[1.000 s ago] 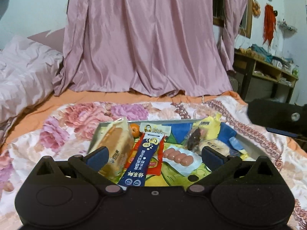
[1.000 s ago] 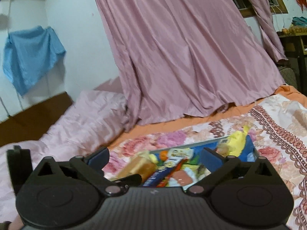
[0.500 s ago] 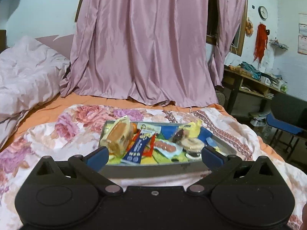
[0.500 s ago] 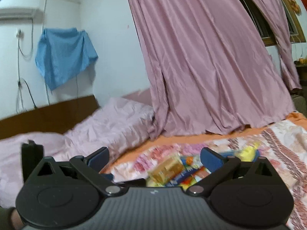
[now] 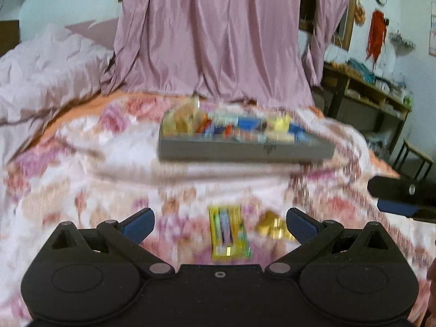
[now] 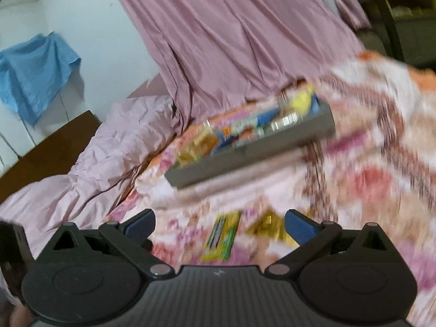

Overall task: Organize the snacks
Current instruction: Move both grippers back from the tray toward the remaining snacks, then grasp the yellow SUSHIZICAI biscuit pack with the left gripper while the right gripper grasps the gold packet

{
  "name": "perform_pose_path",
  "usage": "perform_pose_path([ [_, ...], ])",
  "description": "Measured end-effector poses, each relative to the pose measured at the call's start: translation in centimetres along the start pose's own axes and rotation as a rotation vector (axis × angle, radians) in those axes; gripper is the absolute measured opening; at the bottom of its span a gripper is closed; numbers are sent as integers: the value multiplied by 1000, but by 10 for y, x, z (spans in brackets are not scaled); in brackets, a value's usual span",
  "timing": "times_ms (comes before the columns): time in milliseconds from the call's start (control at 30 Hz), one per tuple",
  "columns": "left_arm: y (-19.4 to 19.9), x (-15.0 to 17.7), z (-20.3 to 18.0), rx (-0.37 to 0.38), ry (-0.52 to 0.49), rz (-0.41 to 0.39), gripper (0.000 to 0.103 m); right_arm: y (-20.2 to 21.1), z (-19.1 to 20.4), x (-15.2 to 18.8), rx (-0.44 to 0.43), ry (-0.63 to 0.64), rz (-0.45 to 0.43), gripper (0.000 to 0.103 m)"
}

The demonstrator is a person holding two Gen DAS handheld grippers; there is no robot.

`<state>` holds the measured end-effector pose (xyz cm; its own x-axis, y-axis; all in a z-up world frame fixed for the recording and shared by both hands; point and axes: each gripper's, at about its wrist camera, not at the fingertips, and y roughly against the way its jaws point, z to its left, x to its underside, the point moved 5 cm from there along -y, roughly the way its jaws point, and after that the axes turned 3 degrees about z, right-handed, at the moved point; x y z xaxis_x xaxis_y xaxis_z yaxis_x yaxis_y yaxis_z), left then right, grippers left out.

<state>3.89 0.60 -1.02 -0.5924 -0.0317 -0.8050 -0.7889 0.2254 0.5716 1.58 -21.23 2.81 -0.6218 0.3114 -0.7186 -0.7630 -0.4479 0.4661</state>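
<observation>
Across the bed we note a floral quilt (image 5: 114, 169), soft and rumpled, printed in pink and rust on white; both views are motion-blurred. Behind it hangs a pleated, satiny mauve curtain (image 5: 218, 32), with a crumpled pale pink duvet (image 6: 90, 158) to the left. On the quilt sits a shallow rectangular grey tray (image 5: 245, 151) with straight rigid walls, filled with mixed snack packets (image 5: 231, 128) in glossy wrappers; individual items are too blurred to identify. Nearer to us, two loose snacks lie on the quilt, well apart from the tray: a flat oblong yellow-green packet (image 5: 229, 235) and, just beside it, a crinkled gold foil wrapper (image 5: 273, 224). We record the left gripper (image 5: 219, 222) with fingers wide apart, holding nothing, and the right gripper (image 6: 219, 222) likewise spread and empty, both hovering over these packets.
</observation>
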Motion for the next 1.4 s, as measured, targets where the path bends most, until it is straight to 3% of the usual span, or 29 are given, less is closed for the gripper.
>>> perform_pose_path([
  [233,-18,53,-4,4,-26,115,102,-5,-35,23,-21,-148,59,103],
  [433,-58,35,-9,21,-44,131,102,-8,-35,22,-14,-114,49,103],
  [567,-105,20,-10,45,-43,197,102,-13,-37,21,-17,-118,54,103],
  [733,-152,18,-4,73,19,259,97,-18,-47,23,-24,-143,64,103],
  [900,-172,12,-3,106,73,243,97,-27,-58,26,-17,-174,81,103],
  [1033,-185,9,-12,63,-12,267,94,-32,-61,29,-17,-185,85,103],
  [1167,-185,11,-13,-6,-102,251,70,-32,-62,30,-19,-189,86,103],
  [1233,-183,12,-11,1,-121,240,61,-32,-62,31,-17,-192,89,103],
  [1267,-181,12,-10,6,-127,237,50,-32,-61,31,-17,-190,89,103],
  [1400,-169,13,-3,53,-112,236,50,-32,-54,26,-9,-112,86,103],
])
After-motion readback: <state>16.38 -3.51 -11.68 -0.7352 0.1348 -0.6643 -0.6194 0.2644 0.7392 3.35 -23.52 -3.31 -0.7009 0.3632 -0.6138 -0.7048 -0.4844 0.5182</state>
